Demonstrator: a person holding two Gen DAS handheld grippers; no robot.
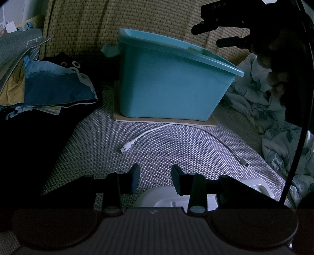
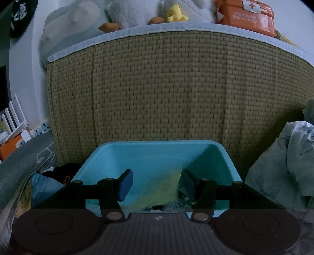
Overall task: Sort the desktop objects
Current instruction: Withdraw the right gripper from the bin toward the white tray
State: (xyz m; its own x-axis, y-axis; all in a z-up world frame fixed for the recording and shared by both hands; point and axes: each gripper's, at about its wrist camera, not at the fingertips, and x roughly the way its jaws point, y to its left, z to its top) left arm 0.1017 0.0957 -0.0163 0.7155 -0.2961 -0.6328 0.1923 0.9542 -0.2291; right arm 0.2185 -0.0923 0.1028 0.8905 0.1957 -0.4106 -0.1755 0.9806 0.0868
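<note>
A teal plastic bin (image 1: 168, 86) stands on a thin board on the grey woven surface. A white cable (image 1: 176, 129) lies loose in front of it. My left gripper (image 1: 156, 176) hovers low before the cable, its jaws apart with nothing between them. A white device (image 1: 168, 198) lies just under it. My right gripper (image 2: 156, 182) is open over the bin (image 2: 157, 157), with nothing between its blue pads (image 2: 125, 184). Small dark and pale items (image 2: 168, 206) lie at the bin's bottom. From the left wrist view the right gripper (image 1: 206, 37) shows above the bin's right end.
Folded cloths (image 1: 49, 88) pile up at the left and a floral blanket (image 1: 274, 117) at the right. A woven straw backrest (image 2: 166, 88) rises behind the bin. Plush toys (image 2: 137, 13) and an orange first-aid box (image 2: 249, 15) sit on top of it.
</note>
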